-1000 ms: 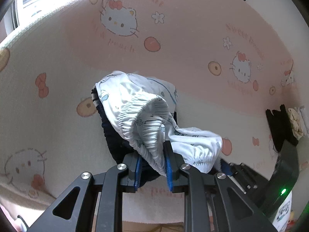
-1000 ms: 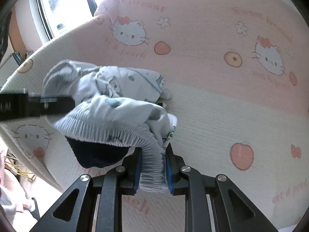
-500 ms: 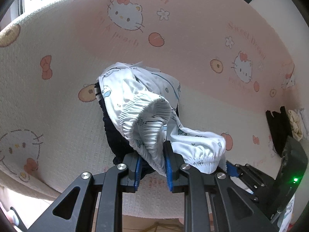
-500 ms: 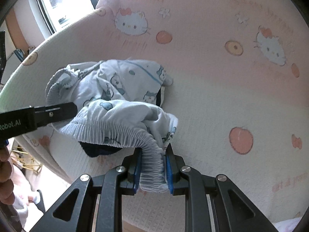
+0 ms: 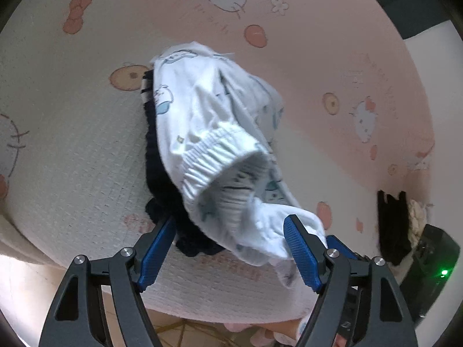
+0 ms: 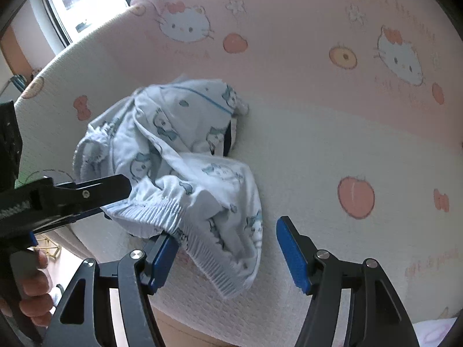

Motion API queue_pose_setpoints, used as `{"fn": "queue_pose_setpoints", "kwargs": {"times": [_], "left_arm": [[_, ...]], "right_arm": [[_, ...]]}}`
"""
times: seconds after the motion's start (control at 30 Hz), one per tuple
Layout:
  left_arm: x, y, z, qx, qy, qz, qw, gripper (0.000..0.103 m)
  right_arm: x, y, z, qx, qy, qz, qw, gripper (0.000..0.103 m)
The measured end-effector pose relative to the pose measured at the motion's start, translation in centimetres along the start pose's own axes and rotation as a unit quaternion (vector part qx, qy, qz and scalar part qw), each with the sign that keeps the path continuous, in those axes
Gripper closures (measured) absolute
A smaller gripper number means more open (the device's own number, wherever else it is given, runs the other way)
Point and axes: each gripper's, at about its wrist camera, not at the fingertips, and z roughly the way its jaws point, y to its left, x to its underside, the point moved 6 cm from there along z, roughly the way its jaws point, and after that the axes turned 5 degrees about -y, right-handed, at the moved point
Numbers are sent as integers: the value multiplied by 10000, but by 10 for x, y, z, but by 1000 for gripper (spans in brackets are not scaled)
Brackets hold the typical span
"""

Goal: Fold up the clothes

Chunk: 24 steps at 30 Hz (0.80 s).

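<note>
A: Both pairs of tongs are opening. The left gripper [image 5: 230, 245] and right gripper [image 6: 227, 250] have let go of the white printed elastic-waist shorts [image 6: 185, 173], though the waistband lies between their blue pads.

B: The shorts lie bunched atop a dark navy garment [image 5: 162, 179] on the pink cartoon-print blanket [image 6: 318, 150]. A pad could snag that waistband on withdrawal and spoil the fold.

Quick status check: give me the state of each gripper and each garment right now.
left gripper: jaws opening, white shorts between them, pads not pressing
right gripper: jaws opening, waistband loose between them
white shorts: crumpled, lying on the blanket
dark garment: under the shorts, mostly hidden
</note>
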Motion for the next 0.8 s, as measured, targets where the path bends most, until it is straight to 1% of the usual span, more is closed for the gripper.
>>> {"fn": "queue_pose_setpoints", "kwargs": {"times": [0.07, 0.13, 0.2, 0.27, 0.3, 0.33, 0.4, 0.43, 0.47, 0.5, 0.6, 0.63, 0.73, 0.8], "left_arm": [[1, 0, 1, -74, -126, 41, 9999, 27], [3, 3, 9, -70, -139, -32, 9999, 27], [10, 10, 23, -66, -43, -260, 9996, 27], [17, 19, 38, -68, 41, -540, 9985, 27], [20, 21, 39, -2, -64, -665, 9978, 25], [21, 21, 38, 106, -243, -753, 9968, 19], [23, 21, 37, 184, -414, -833, 9955, 17], [24, 20, 38, 245, -445, -867, 9949, 12], [26, 19, 40, 335, -462, -916, 9942, 3], [27, 17, 40, 409, -517, -916, 9936, 0], [30, 13, 40, 404, -732, -803, 9933, 0], [31, 10, 40, 390, -709, -704, 9942, 0], [30, 2, 41, 336, -477, -339, 9977, 0], [28, 3, 39, 327, -402, -485, 9975, 2]], "right_arm": [[1, -4, 6, -46, 171, 119, 9998, 37], [2, -7, 10, -109, 268, 230, 9993, 37], [2, -10, 12, -47, 305, 246, 9992, 35], [4, -14, 16, 106, 348, 166, 9992, 33], [5, -15, 18, 164, 376, 130, 9991, 33], [7, -17, 19, 172, 412, 134, 9989, 33], [10, -19, 22, 94, 466, 251, 9986, 33], [11, -20, 24, 31, 496, 334, 9982, 33], [11, -21, 25, -23, 522, 422, 9977, 33], [12, -21, 27, -73, 544, 504, 9972, 33], [12, -21, 30, -196, 566, 651, 9961, 32], [13, -20, 31, -216, 578, 657, 9959, 32], [15, -19, 34, -207, 610, 583, 9962, 32], [16, -16, 36, -225, 551, 529, 9968, 32]]}}
